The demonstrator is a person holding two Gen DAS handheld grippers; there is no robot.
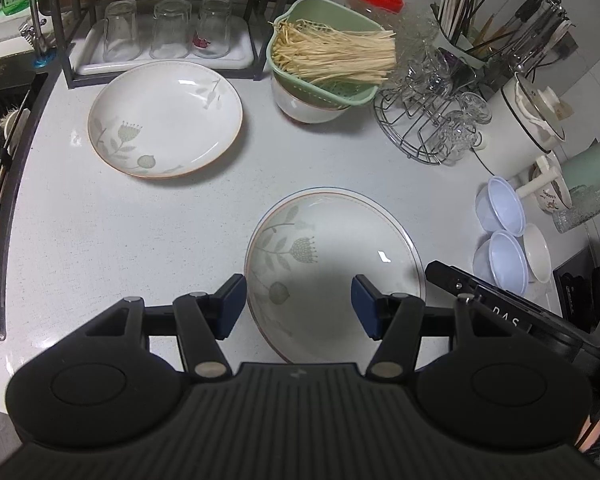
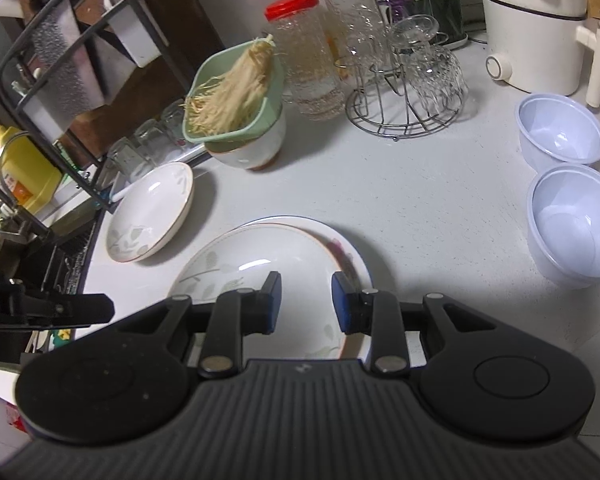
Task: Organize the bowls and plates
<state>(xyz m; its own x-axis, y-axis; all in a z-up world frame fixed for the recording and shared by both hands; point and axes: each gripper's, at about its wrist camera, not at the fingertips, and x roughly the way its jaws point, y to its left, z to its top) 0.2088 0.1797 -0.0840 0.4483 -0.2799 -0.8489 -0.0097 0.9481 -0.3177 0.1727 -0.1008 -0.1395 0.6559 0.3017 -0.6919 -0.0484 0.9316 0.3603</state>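
Evidently, two patterned plates are being kept nested near the front edge of the white surface (image 1: 80,240), the near plate (image 1: 332,264) resting inside a slightly wider one whose rim (image 2: 356,256) is being shown only along its right side in the right wrist view; this is judged to be the start of a stack. A third, matching far plate (image 1: 164,118) is being left alone well apart to the far left, just in front of the tray of upturned glasses (image 1: 166,32), and is probably what is to be gathered next. The left gripper (image 1: 299,307) is being held released, with its blue pads wide apart over the near plate and nothing between them. The right gripper (image 2: 306,304) is likewise being held unclenched above the same stack, gripping nothing, its pads set closer together. At the right, two pale blue plastic bowls (image 2: 568,188) are being kept side by side, not yet nested, with a white bowl (image 1: 538,252) just beyond them. A green strainer of enoki mushrooms (image 1: 324,60) is being propped on a white bowl at the far side, presumably to drain, so that bowl is likely being left out of the sorting.
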